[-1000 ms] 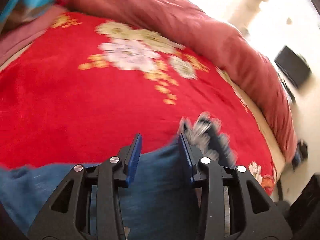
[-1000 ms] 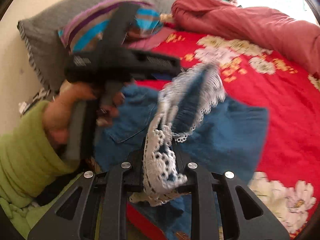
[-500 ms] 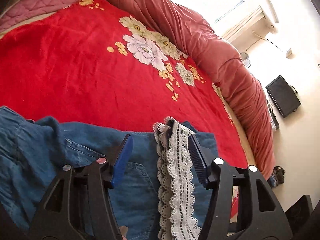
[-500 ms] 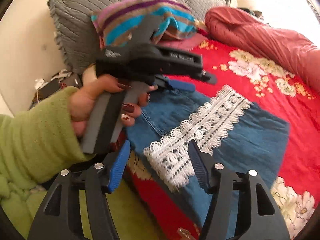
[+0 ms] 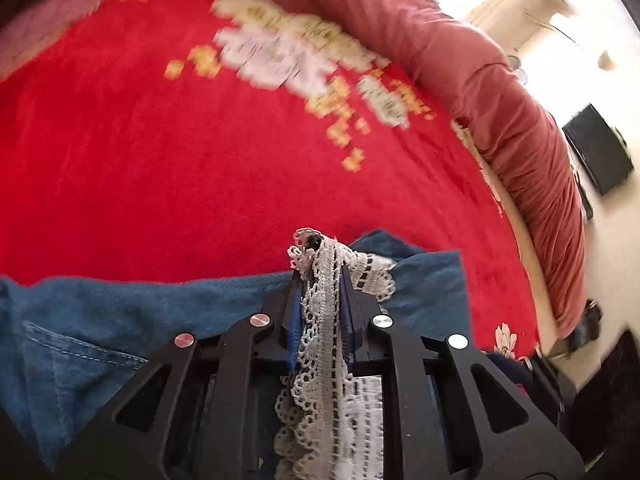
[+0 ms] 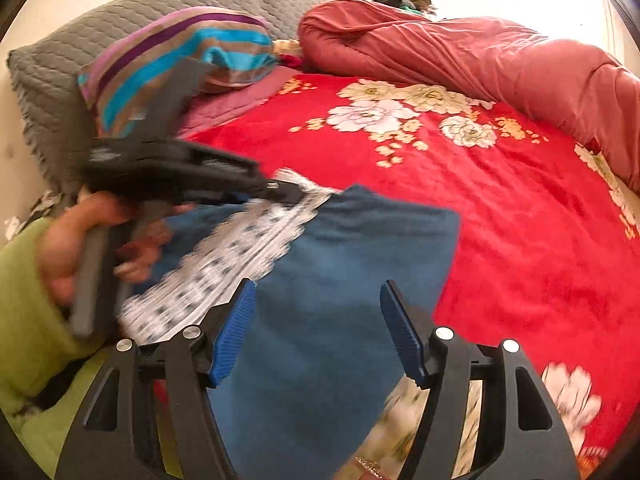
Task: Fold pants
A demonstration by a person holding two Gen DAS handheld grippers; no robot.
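Blue denim pants (image 6: 360, 248) with a white lace hem (image 6: 224, 264) lie partly folded on the red bed. In the left wrist view my left gripper (image 5: 320, 276) has its jaws closing, and the blue pads pinch the lace hem (image 5: 320, 340), which bunches up past the tips. The denim (image 5: 120, 320) spreads out to the left beneath it. Seen from the right wrist, the left gripper (image 6: 288, 192) is blurred, held by a hand (image 6: 68, 248) in a green sleeve. My right gripper (image 6: 316, 292) stands open above the denim, its pads touching nothing.
A red floral blanket (image 5: 200, 160) covers the bed. A rolled pink-red quilt (image 6: 480, 60) lies along the far side. A striped pillow (image 6: 180, 52) and a grey pillow (image 6: 60, 72) sit at the head. The bed edge and a black box (image 5: 596, 152) on the floor are at the right.
The right gripper let go of the lace hem, opened and shifted right over the denim. The left gripper, open around the lace half a second ago, has closed on it.
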